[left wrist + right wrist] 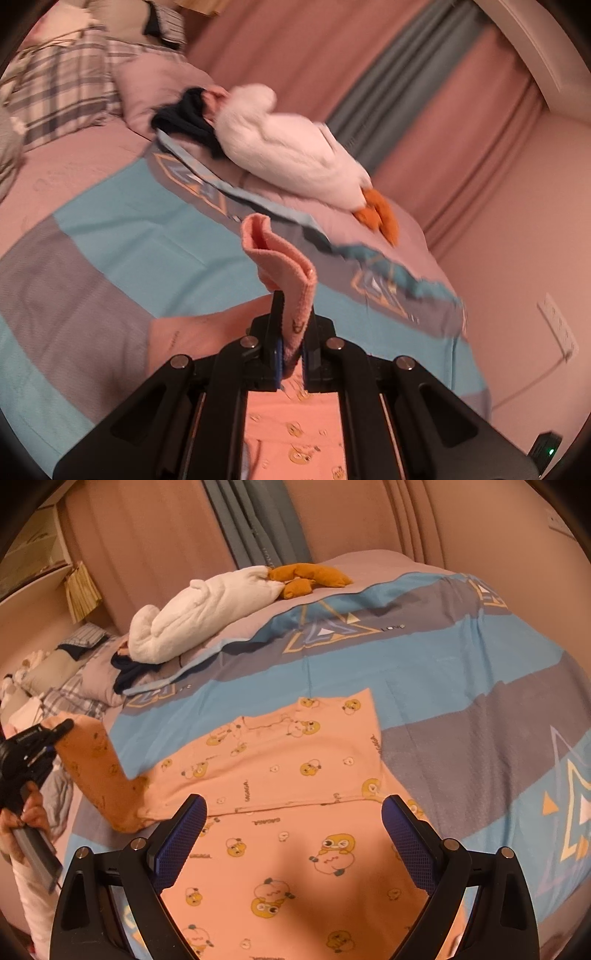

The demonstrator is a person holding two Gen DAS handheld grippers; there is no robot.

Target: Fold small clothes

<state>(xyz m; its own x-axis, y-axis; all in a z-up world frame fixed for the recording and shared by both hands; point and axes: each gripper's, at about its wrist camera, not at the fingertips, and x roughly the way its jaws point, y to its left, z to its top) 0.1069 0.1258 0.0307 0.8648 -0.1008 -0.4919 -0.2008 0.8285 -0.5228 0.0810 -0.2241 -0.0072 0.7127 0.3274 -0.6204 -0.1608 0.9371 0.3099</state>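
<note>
A pink top with a yellow duck print lies flat on the bed, one side folded in. My left gripper is shut on the cuff of its left sleeve, which stands up above the jaws. In the right wrist view the same left gripper holds that sleeve lifted off the bed at the far left, with a person's hand on its handle. My right gripper hovers open over the lower part of the top, with nothing between its blue pads.
The blue and grey striped duvet covers the bed. A white plush goose with orange feet lies at the far side beside dark clothing. Plaid pillows are at the head. Curtains hang behind.
</note>
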